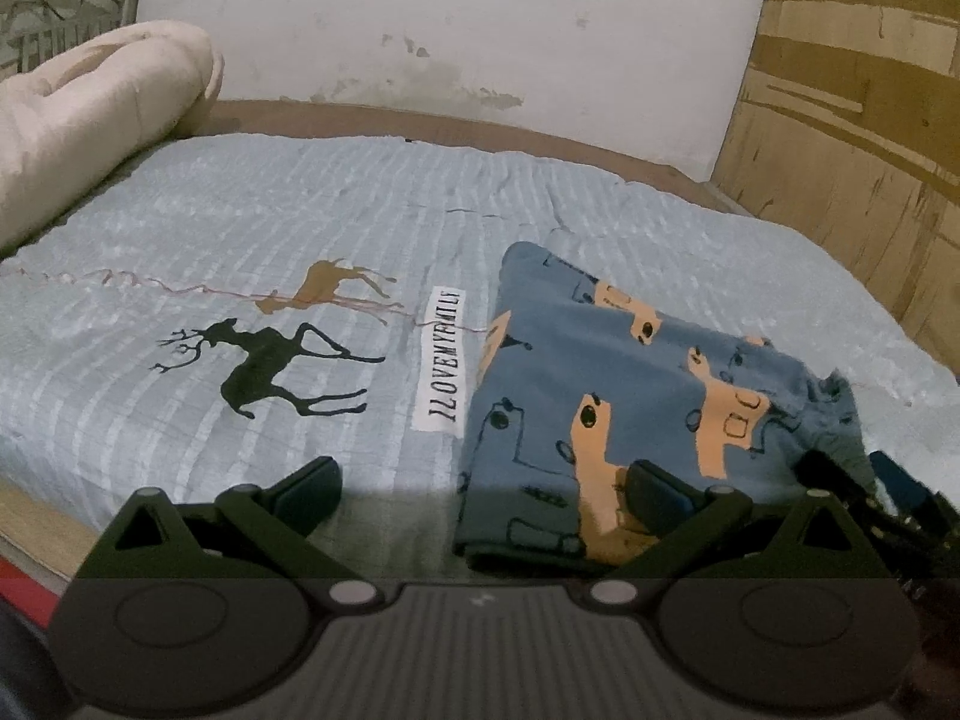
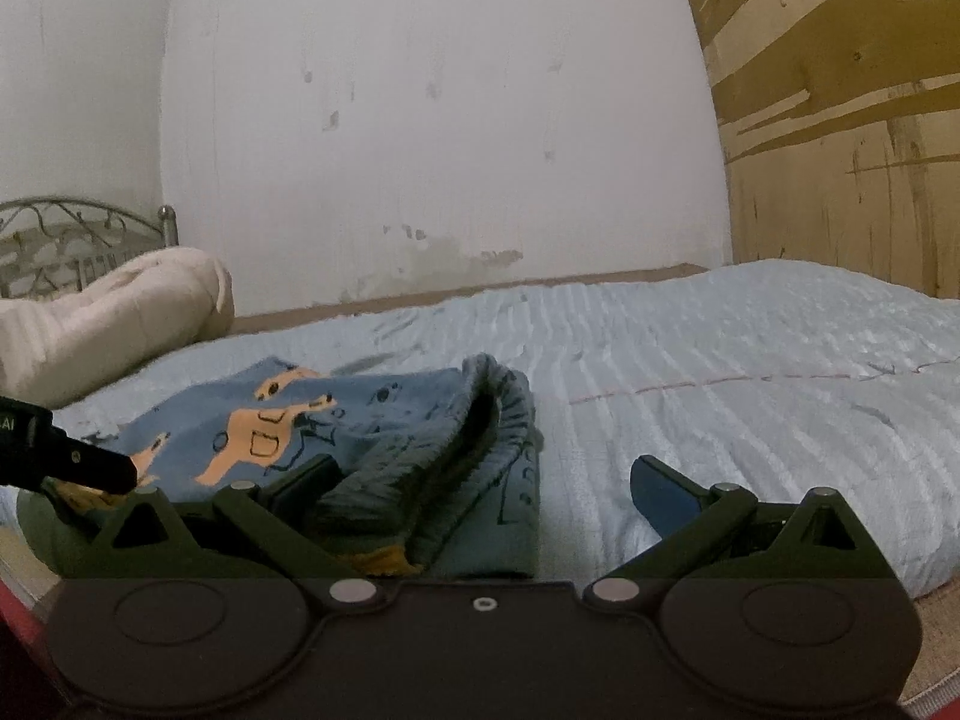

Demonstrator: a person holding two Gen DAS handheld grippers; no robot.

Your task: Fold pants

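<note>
Blue pants [image 1: 600,384] with orange animal prints lie folded into a thick stack on the right part of the bed. My left gripper [image 1: 483,492] is open at the stack's near left corner; its right finger [image 1: 654,489] is over the cloth and its left finger [image 1: 312,489] over bare bedspread. In the right wrist view the pants [image 2: 288,420] lie left of centre, with the ribbed waistband [image 2: 480,450] bulging up. My right gripper [image 2: 483,483] is open around the waistband end and grips nothing. The left gripper's tip [image 2: 90,465] shows at the left, over the pants.
The light blue bedspread [image 1: 240,228] carries deer prints [image 1: 270,372] and a white text label [image 1: 447,354]. A rolled cream quilt [image 1: 90,114] lies at the far left by a metal headboard [image 2: 72,234]. A white wall stands behind, wooden boards [image 2: 840,150] to the right.
</note>
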